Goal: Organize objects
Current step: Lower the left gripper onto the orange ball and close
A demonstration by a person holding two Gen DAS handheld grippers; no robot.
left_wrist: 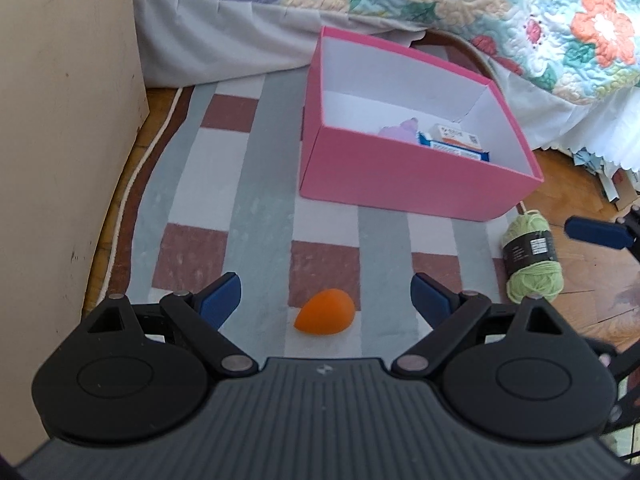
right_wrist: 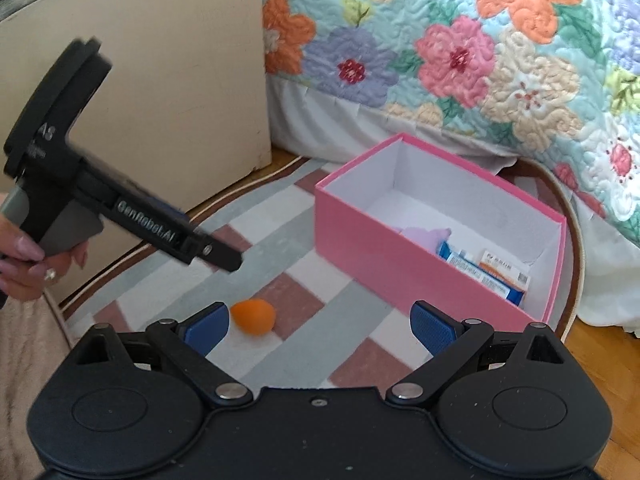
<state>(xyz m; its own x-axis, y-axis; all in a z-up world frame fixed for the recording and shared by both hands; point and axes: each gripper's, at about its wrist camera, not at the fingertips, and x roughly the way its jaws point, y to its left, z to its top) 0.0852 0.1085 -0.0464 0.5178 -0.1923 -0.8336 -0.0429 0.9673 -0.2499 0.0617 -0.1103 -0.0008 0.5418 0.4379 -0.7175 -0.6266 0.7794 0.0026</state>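
Basically: orange egg-shaped sponge [left_wrist: 325, 312] lies between the wide, empty left gripper [left_wrist: 326, 298] pads, tip pointing left; right gripper [right_wrist: 320, 322] also wide.

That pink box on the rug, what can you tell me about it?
The pink box looks like stiff cardboard, pink outside and white inside, rectangular, with no lid on. It sits upright on the striped rug beside the bed. Inside lie a soft lilac item and blue, white and orange packets. Nothing else touches it.
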